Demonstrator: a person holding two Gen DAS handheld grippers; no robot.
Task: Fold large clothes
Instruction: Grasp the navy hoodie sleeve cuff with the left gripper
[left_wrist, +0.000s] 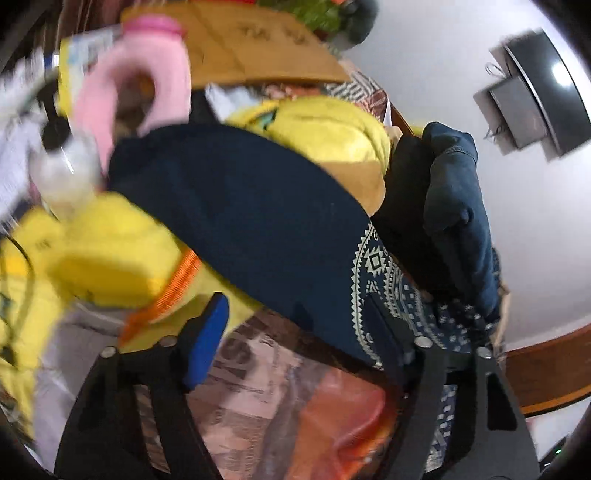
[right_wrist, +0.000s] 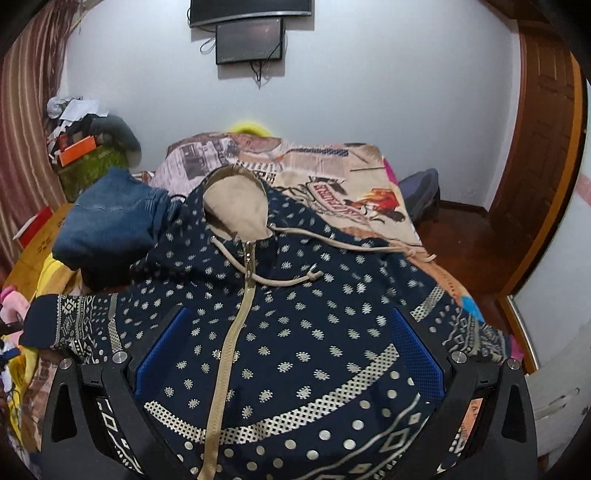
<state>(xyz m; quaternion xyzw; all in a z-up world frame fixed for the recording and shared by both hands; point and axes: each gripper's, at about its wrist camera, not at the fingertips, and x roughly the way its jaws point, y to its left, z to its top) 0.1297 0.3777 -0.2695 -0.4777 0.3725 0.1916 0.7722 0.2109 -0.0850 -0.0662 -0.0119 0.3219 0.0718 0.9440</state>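
A navy hooded zip jacket with cream dots and bands lies front up on the bed, its beige-lined hood toward the wall. My right gripper is open just above the jacket's lower front, empty. In the left wrist view my left gripper is open, and the jacket's plain navy sleeve with its patterned cuff lies across the gap between the fingers, not clamped. The same sleeve reaches out to the left in the right wrist view.
A printed bedsheet covers the bed. Folded jeans lie left of the hood. Yellow clothes, a pink item and a wooden board crowd the left side. A wooden door stands at the right.
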